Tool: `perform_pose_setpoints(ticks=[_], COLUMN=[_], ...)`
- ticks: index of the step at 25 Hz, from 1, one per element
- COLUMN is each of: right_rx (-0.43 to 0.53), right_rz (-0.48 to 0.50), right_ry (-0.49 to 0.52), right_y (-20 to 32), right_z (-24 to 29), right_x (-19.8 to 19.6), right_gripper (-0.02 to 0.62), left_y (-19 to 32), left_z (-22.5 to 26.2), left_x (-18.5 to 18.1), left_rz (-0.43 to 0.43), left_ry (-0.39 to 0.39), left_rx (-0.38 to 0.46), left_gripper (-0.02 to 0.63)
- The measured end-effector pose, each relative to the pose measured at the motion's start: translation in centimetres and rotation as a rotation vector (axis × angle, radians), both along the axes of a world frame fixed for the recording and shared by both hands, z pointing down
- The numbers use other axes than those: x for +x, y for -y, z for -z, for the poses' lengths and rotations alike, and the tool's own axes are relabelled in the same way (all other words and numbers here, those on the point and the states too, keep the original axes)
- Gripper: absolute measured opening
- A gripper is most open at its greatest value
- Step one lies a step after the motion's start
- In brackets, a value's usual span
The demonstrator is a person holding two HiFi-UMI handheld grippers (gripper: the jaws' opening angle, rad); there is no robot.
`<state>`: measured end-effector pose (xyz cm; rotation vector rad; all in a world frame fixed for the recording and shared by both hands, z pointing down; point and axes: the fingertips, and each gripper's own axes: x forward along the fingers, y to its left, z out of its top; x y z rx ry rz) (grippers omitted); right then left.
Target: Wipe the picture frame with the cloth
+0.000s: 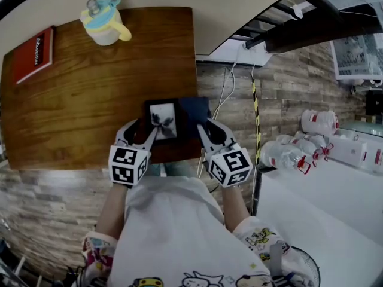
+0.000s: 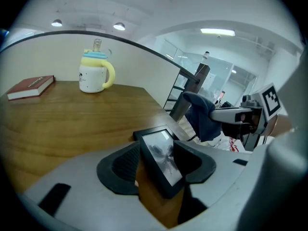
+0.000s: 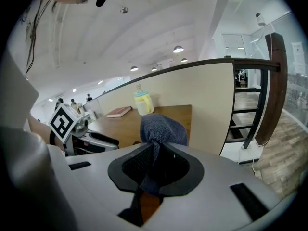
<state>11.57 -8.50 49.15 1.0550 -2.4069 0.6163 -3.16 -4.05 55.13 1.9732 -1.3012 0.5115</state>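
Picture frame (image 1: 163, 119) clamped by left tool (image 2: 159, 162), cloth (image 3: 161, 126) by right tool (image 3: 154, 170), ceiling lights (image 2: 119, 26) only in gripper views

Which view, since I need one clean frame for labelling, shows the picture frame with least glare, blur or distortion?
Head view: picture frame small but evenly lit, table edges bowed by the lens. Left gripper view: closest look, though a bright reflection streaks its glass and the corners go dark. Right gripper view: only the cloth shows, sharp.

Cloth (image 1: 192, 108) lower part hidden (right claw (image 1: 205, 127)).
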Motion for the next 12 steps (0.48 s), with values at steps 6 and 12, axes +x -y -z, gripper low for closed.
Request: perform_pose_setpoints(ticks=[6,12], right_rx=[-0.030,-0.042], right_rz=[-0.015,-0.023], right_ry=[-0.001,0.000], right_y=[0.1,0.1], right_z=[-1.3,-2.0], right_x=[0.4,0.6], right_gripper=[0.046,0.046], left_y=[0.0,0.0], left_z=[-2.3,-3.9], left_x=[0.4,0.7], left_rz=[-0.007,-0.006], left_ry=[0.012,0.028], left_rx=[-0.045,-0.076], left_gripper=[0.182,0.154])
